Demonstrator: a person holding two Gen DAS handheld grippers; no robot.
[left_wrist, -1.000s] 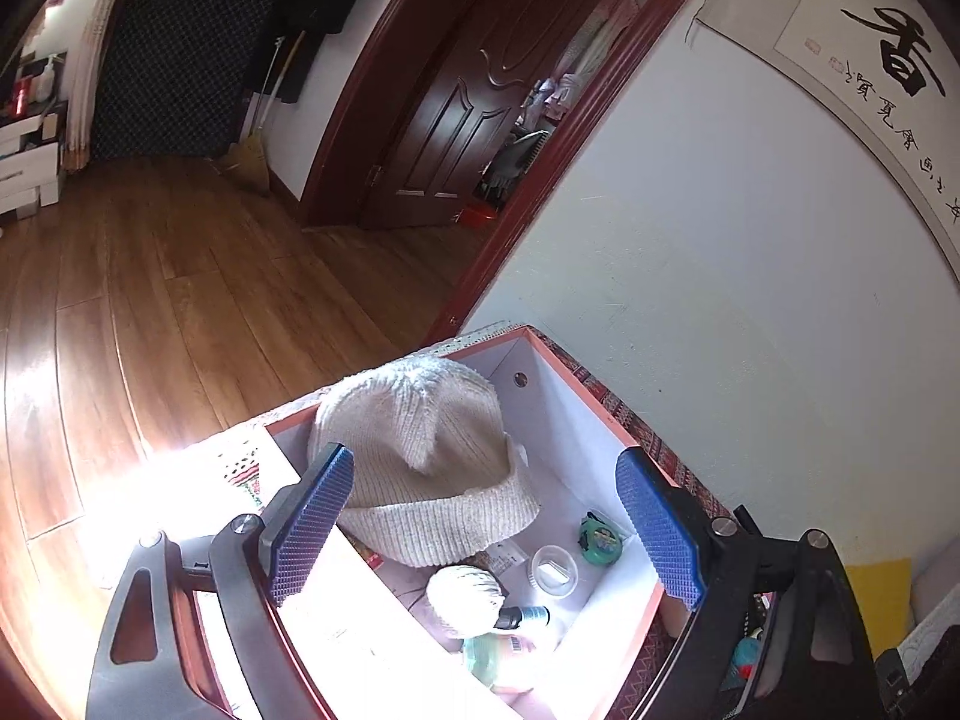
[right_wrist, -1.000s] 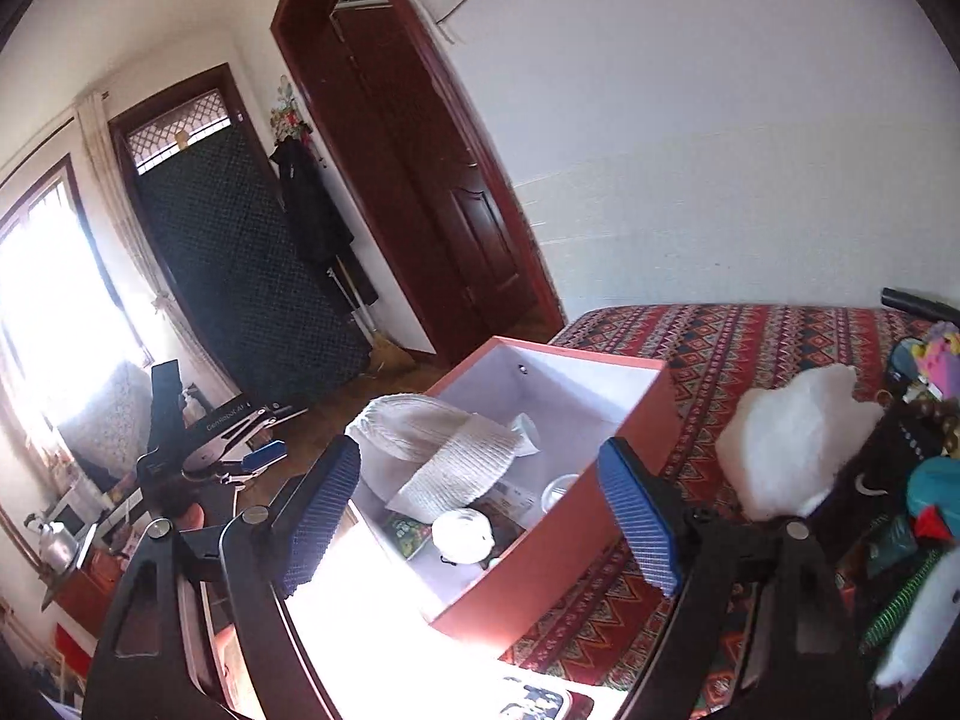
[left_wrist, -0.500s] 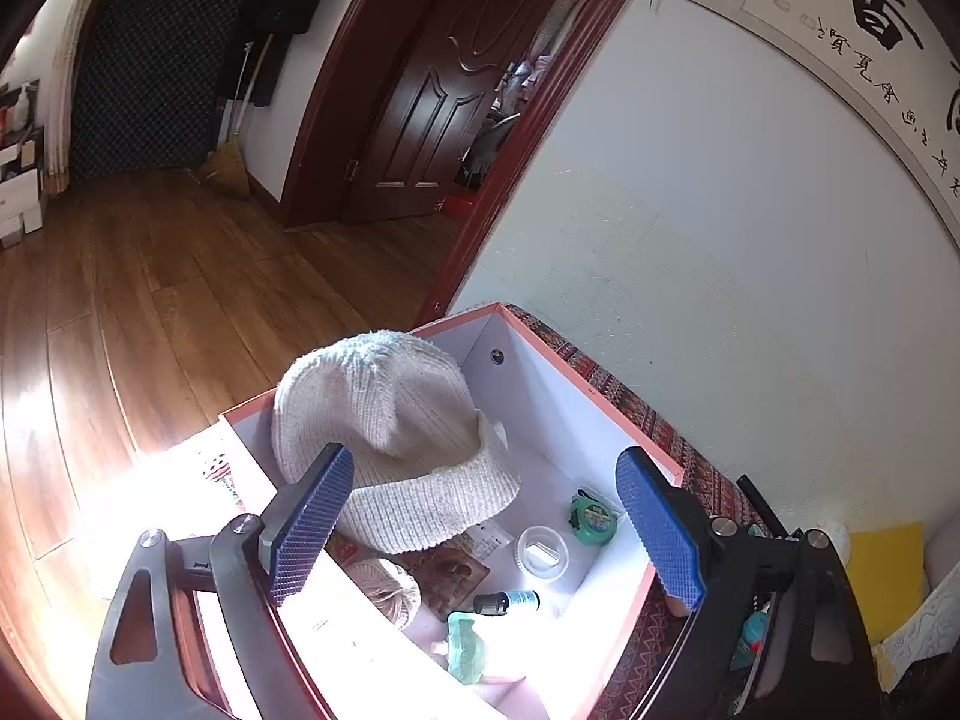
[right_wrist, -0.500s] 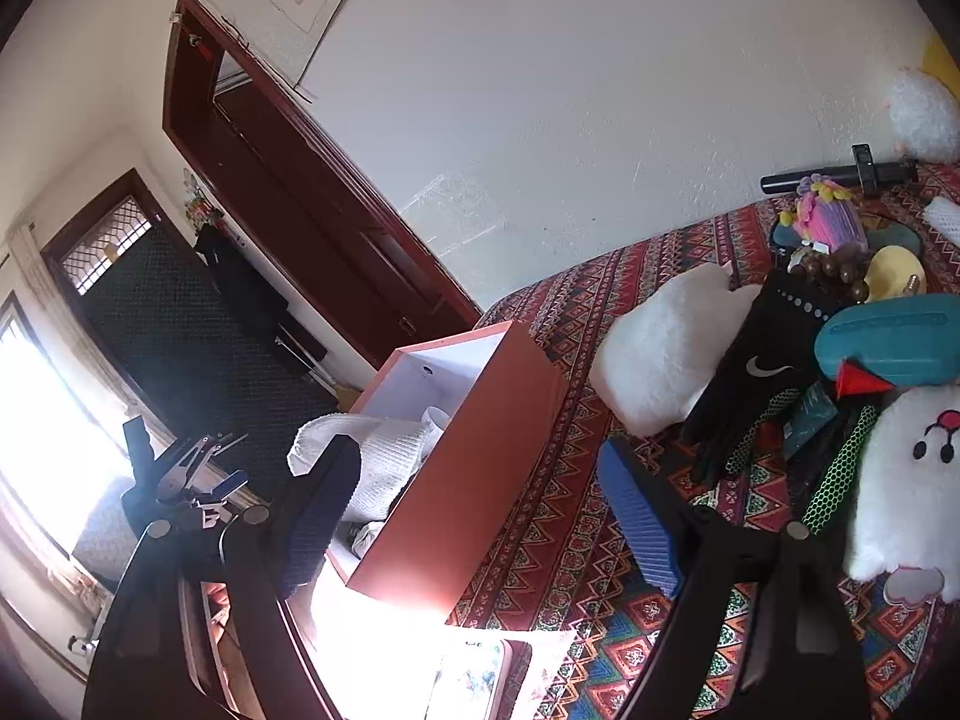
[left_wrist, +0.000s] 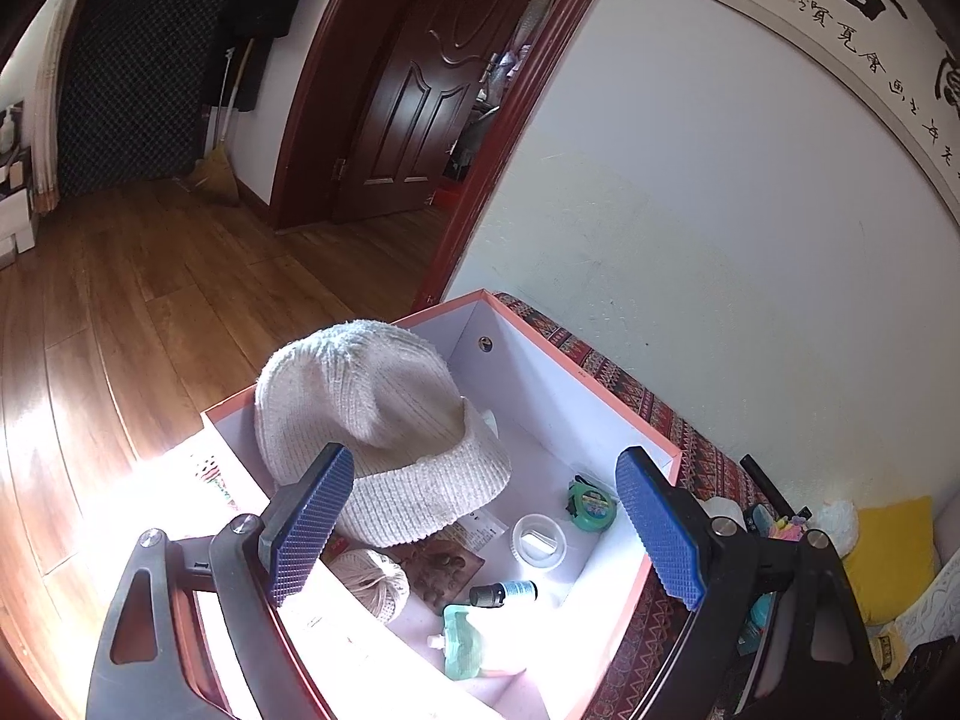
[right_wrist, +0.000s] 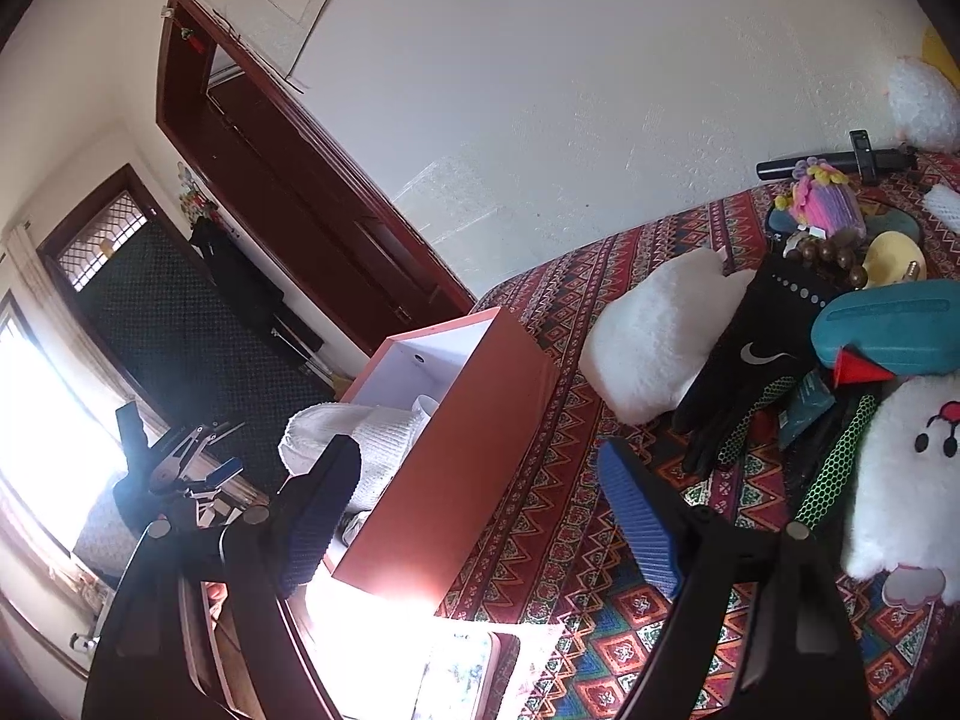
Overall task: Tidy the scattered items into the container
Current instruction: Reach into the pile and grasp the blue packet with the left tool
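- Left wrist view: left gripper [left_wrist: 489, 531] released, nothing between its jaws, above the orange box [left_wrist: 600, 381].
- Box holds a white knit hat [left_wrist: 372, 420], ball of twine [left_wrist: 375, 582], small dark-capped bottle [left_wrist: 501, 592], green tape measure [left_wrist: 591, 504], clear round lid [left_wrist: 538, 540], green pouch [left_wrist: 465, 639].
- Calligraphy scroll [left_wrist: 852, 18] on the wall; characters not legible to me.
- Right wrist view: right gripper [right_wrist: 480, 516] released, empty, over the patterned cloth [right_wrist: 576, 516] beside the box.
- Scattered pile at right: black glove [right_wrist: 756, 354] with a Nike swoosh, white plush toy [right_wrist: 900, 468], teal case [right_wrist: 888, 324].
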